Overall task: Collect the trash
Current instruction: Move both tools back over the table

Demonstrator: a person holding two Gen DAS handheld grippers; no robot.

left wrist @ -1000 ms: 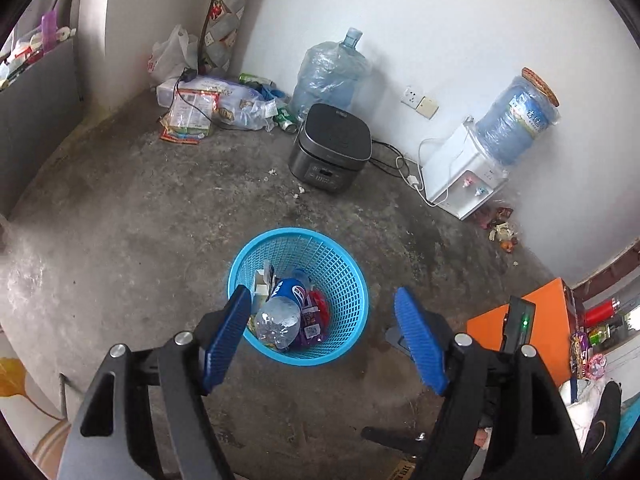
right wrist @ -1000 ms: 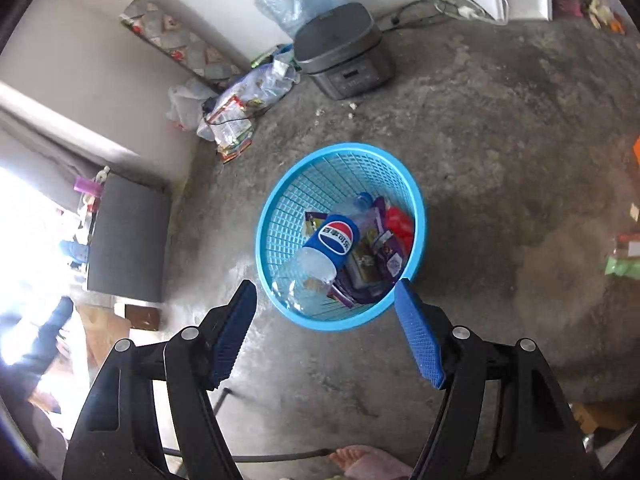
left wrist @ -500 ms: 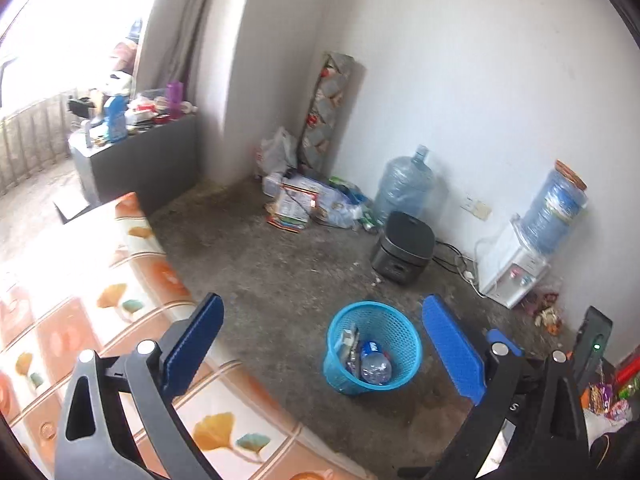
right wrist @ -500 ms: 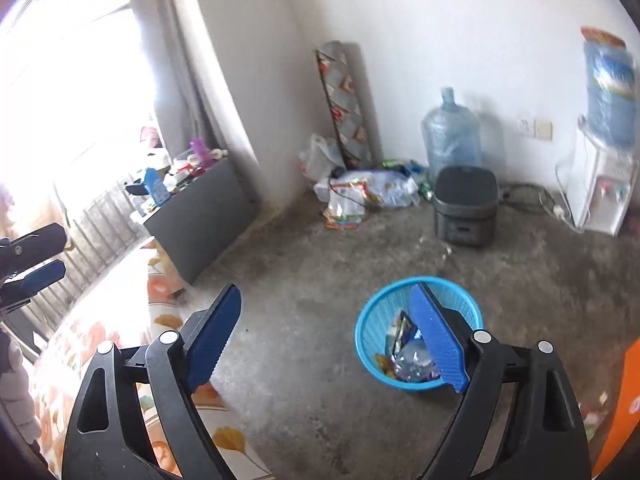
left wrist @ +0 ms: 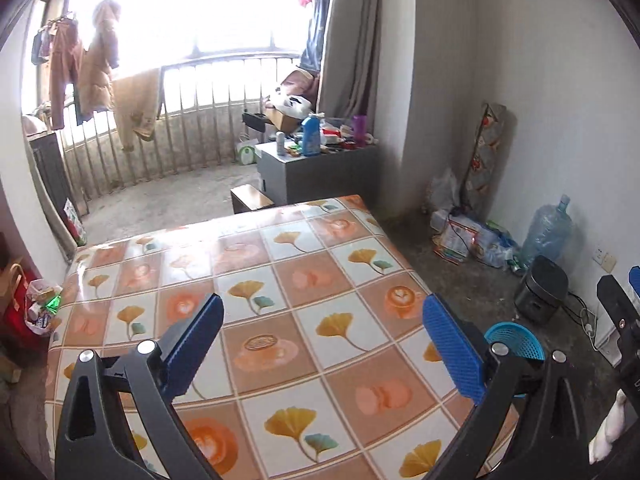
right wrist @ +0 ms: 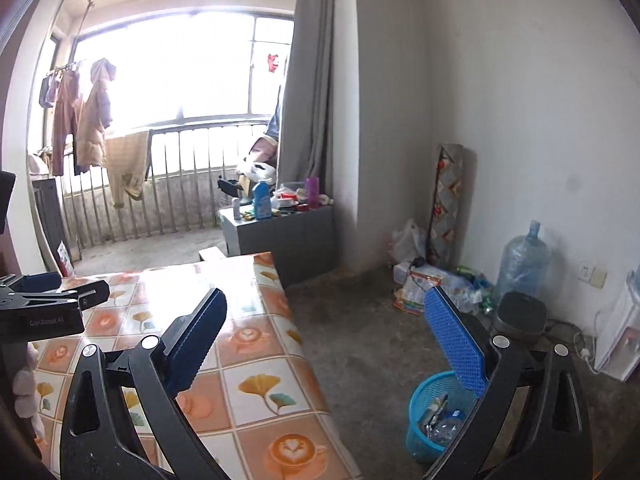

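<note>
A blue plastic basket [right wrist: 434,420] stands on the concrete floor beside the table and holds a crushed bottle and wrappers; its rim also shows in the left wrist view [left wrist: 516,340]. My left gripper [left wrist: 320,344] is open and empty above the table with the ginkgo-pattern cloth [left wrist: 288,272]. My right gripper [right wrist: 324,344] is open and empty, held over the table's right edge [right wrist: 304,352], with the basket below its right finger. The left gripper [right wrist: 48,308] also appears at the left of the right wrist view.
A black rice cooker [left wrist: 542,290], a large water jug [left wrist: 546,232] and a pile of bags [left wrist: 468,236] sit along the right wall. A grey cabinet [left wrist: 316,168] with bottles stands behind the table. A bag of rubbish [left wrist: 42,308] lies left of the table.
Both grippers have risen and swung away from directly above the basket to over the table. The view now faces the balcony. Both stayed open and empty.
</note>
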